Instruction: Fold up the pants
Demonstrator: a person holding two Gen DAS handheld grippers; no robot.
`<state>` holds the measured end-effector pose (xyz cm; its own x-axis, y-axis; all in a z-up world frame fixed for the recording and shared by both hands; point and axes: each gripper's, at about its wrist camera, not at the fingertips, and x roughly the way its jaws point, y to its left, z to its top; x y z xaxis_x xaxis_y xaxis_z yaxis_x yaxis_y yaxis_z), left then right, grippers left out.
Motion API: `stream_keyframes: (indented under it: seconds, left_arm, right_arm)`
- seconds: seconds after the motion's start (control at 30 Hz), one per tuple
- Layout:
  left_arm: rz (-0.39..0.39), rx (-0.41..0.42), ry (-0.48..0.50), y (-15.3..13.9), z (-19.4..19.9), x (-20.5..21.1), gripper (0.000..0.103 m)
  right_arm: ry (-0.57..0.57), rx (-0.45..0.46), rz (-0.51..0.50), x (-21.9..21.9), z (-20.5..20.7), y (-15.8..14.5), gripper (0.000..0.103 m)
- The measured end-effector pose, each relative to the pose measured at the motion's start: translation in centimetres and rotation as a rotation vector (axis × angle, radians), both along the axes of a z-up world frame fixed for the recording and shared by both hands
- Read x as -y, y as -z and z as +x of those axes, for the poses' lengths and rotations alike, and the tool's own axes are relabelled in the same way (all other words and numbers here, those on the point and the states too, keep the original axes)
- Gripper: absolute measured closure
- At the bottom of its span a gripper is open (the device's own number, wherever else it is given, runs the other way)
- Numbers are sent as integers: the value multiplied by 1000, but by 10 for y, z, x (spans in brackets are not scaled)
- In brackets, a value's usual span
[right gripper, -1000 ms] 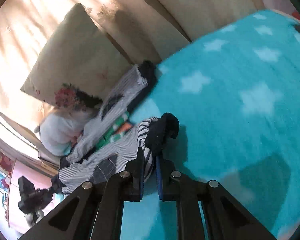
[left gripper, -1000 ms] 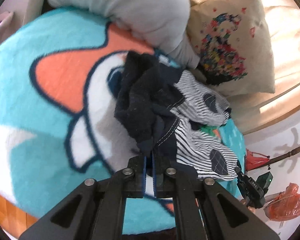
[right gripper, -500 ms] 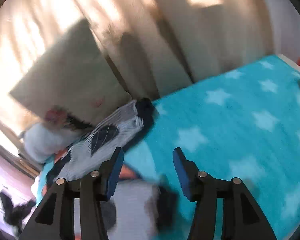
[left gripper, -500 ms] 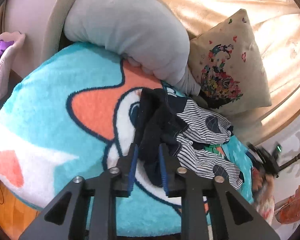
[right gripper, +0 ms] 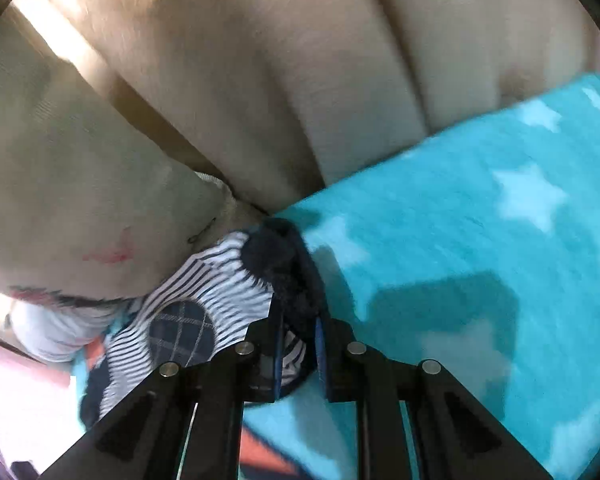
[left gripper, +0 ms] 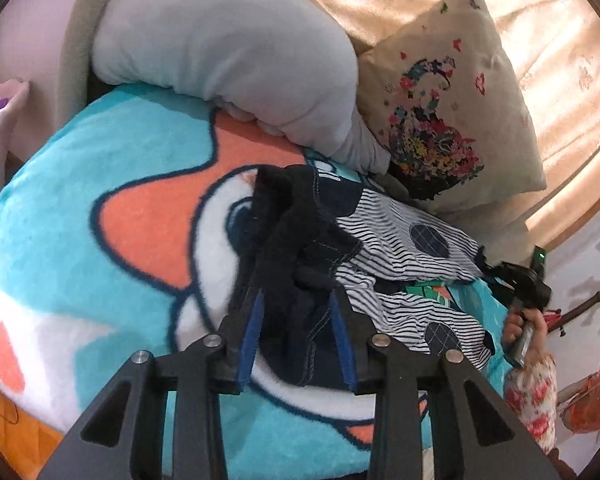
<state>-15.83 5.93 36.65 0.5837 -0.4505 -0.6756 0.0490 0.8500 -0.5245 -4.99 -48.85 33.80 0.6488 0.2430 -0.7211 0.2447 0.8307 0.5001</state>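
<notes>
L tongs (left gripper: 297, 336) have just been opening: a sec ago they pinched the dark waistband shut, now the blue pads stand partway apart w/ the navy fabric lying loose between them, not pressed. So that end looks let go, or about to be re-gripped.

R tongs (right gripper: 298, 354) have just been closing. Half a sec back they gaped wide over the blanket w/ nothing in them; now they're narrow and nipped on the dark fuzzy cuff of the far leg. My read: R has swapped from the near leg's cuff to the far one, prob. to bring that leg over onto the other, i.e. the lengthwise fold is only starting.

The small striped white-and-navy pants w/ navy knee patches and dark waistband (left gripper: 384, 264) lie crumpled on the teal fleece cartoon-print blanket (left gripper: 72, 184) on the bed. Waist end bunched at the L tongs, legs running off to the right toward the beige embroidered cushion (left gripper: 448, 100) and R tongs. Legs still apart; teal-and-orange print shows between them. Grey plush pillow (left gripper: 228, 52) sits just behind the waistband.
</notes>
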Motion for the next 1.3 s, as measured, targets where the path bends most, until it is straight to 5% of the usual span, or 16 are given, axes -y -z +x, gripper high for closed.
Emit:
stream_keyframes:
  seconds: [0.13,0.3,0.43,0.53,0.57,0.8,1.3]
  left_arm:
    - [28,24,40,-4,9,18,70]
    - [138,90,66,-19,6,42,69]
    - [254,213,29,-35,3,54,42]
    - [271,288,36,-45,18,63,10]
    - [274,295,54,-46,27,67,10]
    - [222,134,262,-32,114,105,11]
    - [413,-53,534,46,206,178,11]
  right_arm:
    - [2,-19,2,17,-36,4,88]
    - [2,-23,-177,20,-57,3,76]
    - [7,65,-296,8,-73,-22,71]
    - [-135,129,-401,-20,-65,-43,54]
    - [-183,141,-421,-27,-62,-46,46]
    - [-467,91,-519,-92,0,-34,44]
    - [-685,-22,-572,-130,69,16,44]
